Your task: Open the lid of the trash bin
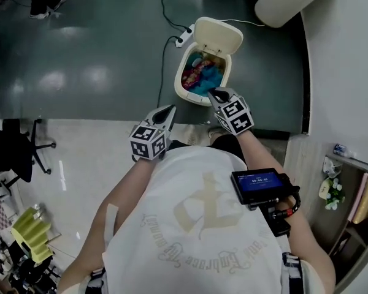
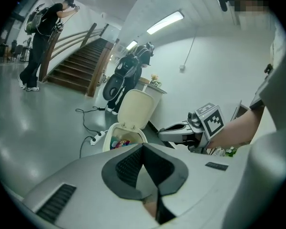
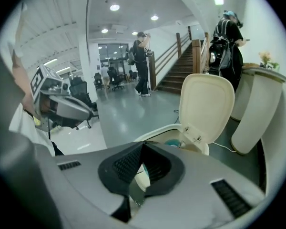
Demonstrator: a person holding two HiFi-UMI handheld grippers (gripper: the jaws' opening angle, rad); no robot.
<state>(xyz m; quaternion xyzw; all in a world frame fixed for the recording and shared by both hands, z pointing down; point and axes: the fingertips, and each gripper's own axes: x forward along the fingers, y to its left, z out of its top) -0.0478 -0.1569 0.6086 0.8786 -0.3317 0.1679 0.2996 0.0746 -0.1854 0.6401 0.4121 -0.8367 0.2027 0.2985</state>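
Observation:
The cream trash bin [image 1: 185, 86] stands on the dark floor with its lid [image 1: 218, 35] tilted up and back. Colourful rubbish [image 1: 200, 73] shows inside. My right gripper [image 1: 216, 94] is shut and empty, with its tip just over the bin's near rim. My left gripper [image 1: 170, 109] is also shut on nothing; it hovers a little left of the bin and nearer to me. In the left gripper view the bin [image 2: 113, 130] and raised lid [image 2: 137, 108] lie ahead of the gripper [image 2: 143, 148]. The right gripper view shows the upright lid [image 3: 205, 104] just beyond the gripper [image 3: 142, 146].
A power strip with a cable [image 1: 183, 39] lies on the floor by the bin's left side. A pale round pedestal [image 1: 288, 2] stands behind the bin, and a white wall [image 1: 340, 60] runs along the right. An office chair [image 1: 18, 146] is at the left. People stand near the stairs [image 3: 186, 73].

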